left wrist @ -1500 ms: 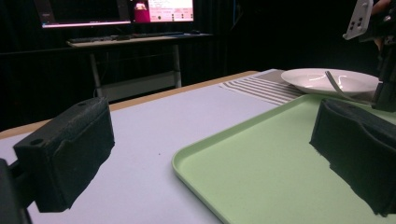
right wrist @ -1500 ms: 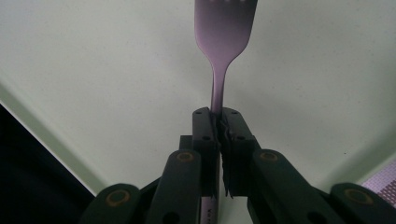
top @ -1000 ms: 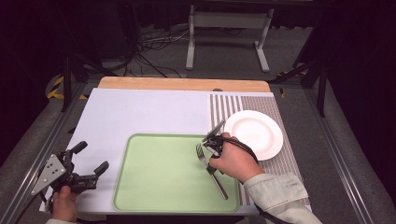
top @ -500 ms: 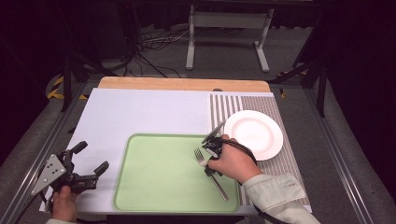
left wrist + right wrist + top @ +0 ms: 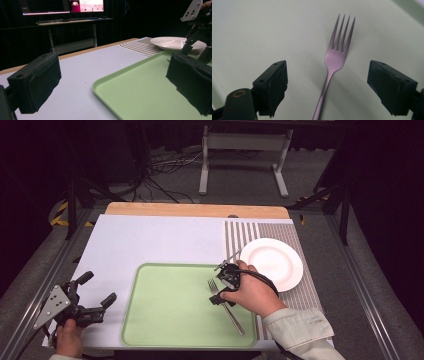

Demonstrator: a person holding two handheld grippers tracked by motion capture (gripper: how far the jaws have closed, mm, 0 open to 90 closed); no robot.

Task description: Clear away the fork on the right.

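Note:
A metal fork (image 5: 229, 310) lies on the right part of a green tray (image 5: 170, 320), tines pointing away from me. My right gripper (image 5: 221, 289) hangs over the fork's neck. In the right gripper view the fork (image 5: 334, 57) lies flat on the tray, and the right gripper (image 5: 332, 87) is open with one jaw on each side of the handle, neither touching it. My left gripper (image 5: 97, 288) is open and holds nothing, left of the tray over the white sheet. In its own view the left gripper (image 5: 113, 85) looks across the tray (image 5: 140, 92).
A white plate (image 5: 272, 262) sits on a striped mat (image 5: 240, 235) right of the tray, close behind my right hand. A white sheet (image 5: 150, 240) covers the table, with a wooden strip (image 5: 195, 210) at the far edge. Stands and cables are on the floor beyond.
My right hand has shifted slightly over the fork, staying open. The left gripper and the fork have not moved.

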